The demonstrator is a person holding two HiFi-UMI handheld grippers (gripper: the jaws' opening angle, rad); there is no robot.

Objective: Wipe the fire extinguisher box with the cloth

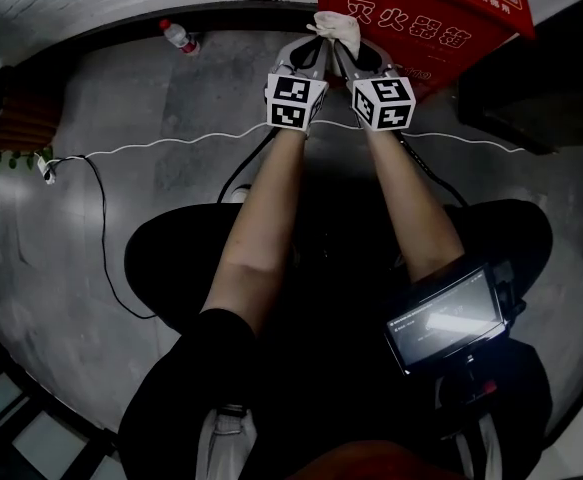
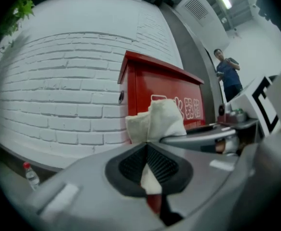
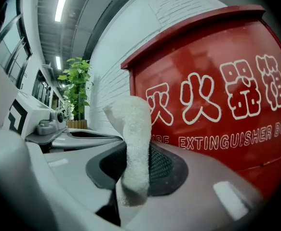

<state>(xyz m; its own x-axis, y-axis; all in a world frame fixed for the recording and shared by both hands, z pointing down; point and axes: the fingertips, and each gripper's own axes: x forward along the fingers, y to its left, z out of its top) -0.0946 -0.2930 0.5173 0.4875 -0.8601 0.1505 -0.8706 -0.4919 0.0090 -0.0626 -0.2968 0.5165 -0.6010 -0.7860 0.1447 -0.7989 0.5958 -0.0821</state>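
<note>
A red fire extinguisher box (image 1: 431,23) with white lettering stands against the white brick wall; it also shows as the red box (image 2: 162,97) and the red box (image 3: 217,81). Both grippers hold one white cloth (image 1: 337,30) side by side, just in front of the box's left part. My left gripper (image 1: 306,56) is shut on the cloth (image 2: 155,121). My right gripper (image 1: 359,58) is shut on the cloth (image 3: 133,148) too. The cloth sticks up past the jaws toward the box.
A plastic bottle (image 1: 179,36) lies on the floor by the wall at left. A white cable (image 1: 151,146) runs across the grey floor. A potted plant (image 3: 77,88) stands along the wall. A person (image 2: 228,76) stands further off. A device with a screen (image 1: 451,318) hangs at my waist.
</note>
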